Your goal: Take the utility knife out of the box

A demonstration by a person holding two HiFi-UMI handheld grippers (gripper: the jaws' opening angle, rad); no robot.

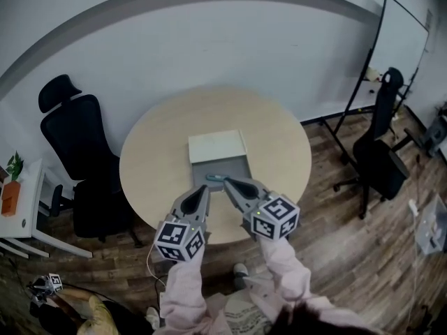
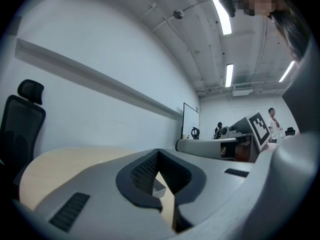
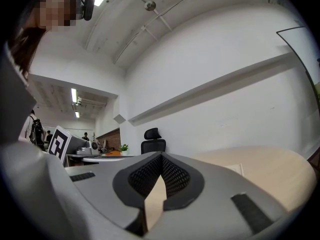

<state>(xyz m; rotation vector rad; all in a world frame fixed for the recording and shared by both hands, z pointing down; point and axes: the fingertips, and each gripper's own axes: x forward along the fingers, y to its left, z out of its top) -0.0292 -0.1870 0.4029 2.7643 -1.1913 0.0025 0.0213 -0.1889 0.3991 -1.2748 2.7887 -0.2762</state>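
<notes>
Left claw [image 1: 206, 190] and right claw [image 1: 228, 183] poised at the open box [image 1: 234, 166], knife not out yet.
We hold both level and low over the desk [image 1: 154, 152], seemingly to reach inside. Each claw is closed and empty. The teal utility knife [image 1: 214, 178] lies at the box's near edge, just beside the right claw's tips.

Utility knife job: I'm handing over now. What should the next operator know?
Left tool: shut, empty, short of the box.
Right tool: shut, empty, tip at the box's near rim.
The box is open on the round table, with its lid lying beyond it. A small bluish thing, likely the knife, lies at its near end.
Done: box open.
Left: grip the knife and lift it out.
</notes>
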